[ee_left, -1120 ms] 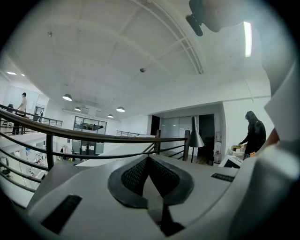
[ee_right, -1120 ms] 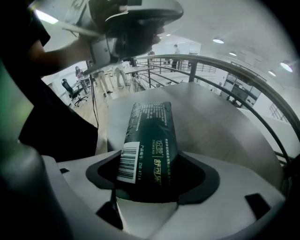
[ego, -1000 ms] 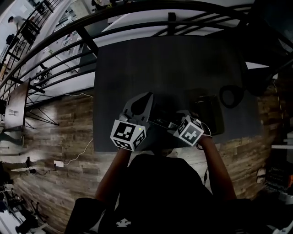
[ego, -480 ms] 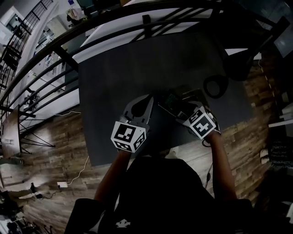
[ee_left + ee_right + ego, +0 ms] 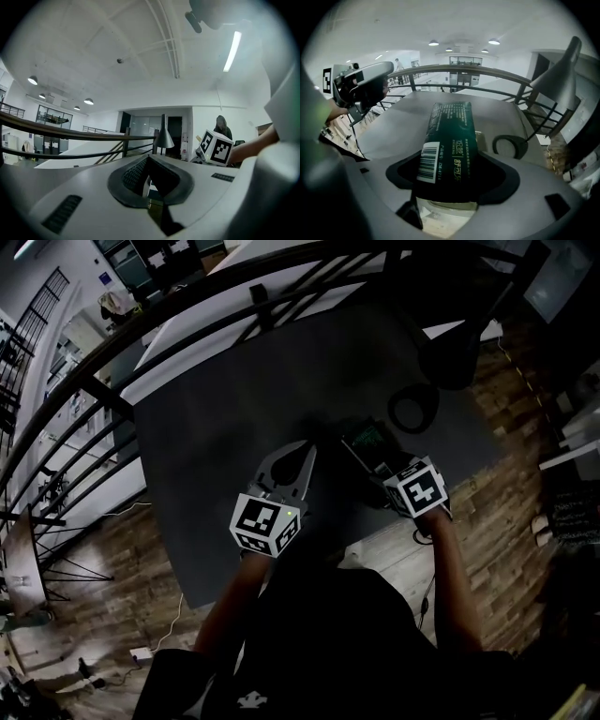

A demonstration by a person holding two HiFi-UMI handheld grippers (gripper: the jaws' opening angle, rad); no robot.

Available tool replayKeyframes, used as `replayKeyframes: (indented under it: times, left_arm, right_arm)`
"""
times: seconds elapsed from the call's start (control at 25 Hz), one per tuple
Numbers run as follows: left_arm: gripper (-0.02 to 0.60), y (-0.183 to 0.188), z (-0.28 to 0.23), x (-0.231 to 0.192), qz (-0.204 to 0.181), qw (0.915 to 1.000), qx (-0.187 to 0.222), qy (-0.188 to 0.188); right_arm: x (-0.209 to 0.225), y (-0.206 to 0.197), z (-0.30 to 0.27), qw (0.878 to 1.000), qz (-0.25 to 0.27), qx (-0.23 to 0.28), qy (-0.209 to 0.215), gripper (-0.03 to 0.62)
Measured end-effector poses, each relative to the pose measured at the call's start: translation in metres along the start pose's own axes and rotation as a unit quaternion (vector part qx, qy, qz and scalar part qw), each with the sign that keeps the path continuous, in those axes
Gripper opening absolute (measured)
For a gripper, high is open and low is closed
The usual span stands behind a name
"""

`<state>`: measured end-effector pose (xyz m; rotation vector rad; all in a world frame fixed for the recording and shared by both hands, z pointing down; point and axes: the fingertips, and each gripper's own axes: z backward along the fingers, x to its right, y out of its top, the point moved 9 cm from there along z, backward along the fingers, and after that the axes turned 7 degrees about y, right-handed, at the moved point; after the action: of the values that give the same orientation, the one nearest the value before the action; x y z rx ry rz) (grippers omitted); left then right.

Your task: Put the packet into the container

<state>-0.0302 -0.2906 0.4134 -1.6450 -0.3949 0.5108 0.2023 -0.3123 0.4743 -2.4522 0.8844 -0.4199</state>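
A dark green packet with a white barcode label sticks out lengthwise from my right gripper, which is shut on it. In the head view the packet hangs right of the table's middle, ahead of my right gripper. Under it lies a dark boxy shape, perhaps the container; its edges are hard to make out. My left gripper floats to the left, its tips together and nothing in them. In its own view the left gripper points level across the room.
A dark grey table carries a black ring-shaped lamp base, whose lamp shade rises at the right. A curved black railing runs past the table's far side. Wooden floor lies to the left.
My right gripper has carried the packet away from the left gripper, rightward and farther over the table, rolling as it went. The left gripper has shifted slightly and stays shut.
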Motion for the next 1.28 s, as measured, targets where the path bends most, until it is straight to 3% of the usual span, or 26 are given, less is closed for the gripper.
replayKeyframes:
  times: [0.16,0.28,0.8,1.0,1.28]
  left_arm:
    - [0.005,0.001,-0.008,0.002,-0.002,1.0,0.0,-0.009]
    - [0.005,0.0,-0.011,0.003,-0.002,0.9999,-0.001,-0.012]
    - [0.005,-0.002,-0.008,-0.001,-0.002,1.0,-0.009,0.001]
    - [0.005,-0.003,-0.005,-0.002,-0.004,0.9999,-0.011,0.007]
    - [0.005,-0.001,-0.001,-0.004,-0.004,0.9999,-0.008,0.014]
  right_arm:
    - [0.015,-0.008,0.002,0.997,-0.05,-0.003,-0.051,0.353]
    - [0.023,-0.014,0.001,0.995,-0.074,-0.009,-0.066,0.353]
    - [0.032,-0.03,-0.027,0.996,-0.078,-0.022,-0.044,0.353]
    - [0.025,-0.037,-0.039,0.995,-0.095,-0.04,-0.016,0.353]
    - [0.026,-0.041,-0.045,0.995,-0.092,-0.045,-0.014,0.353]
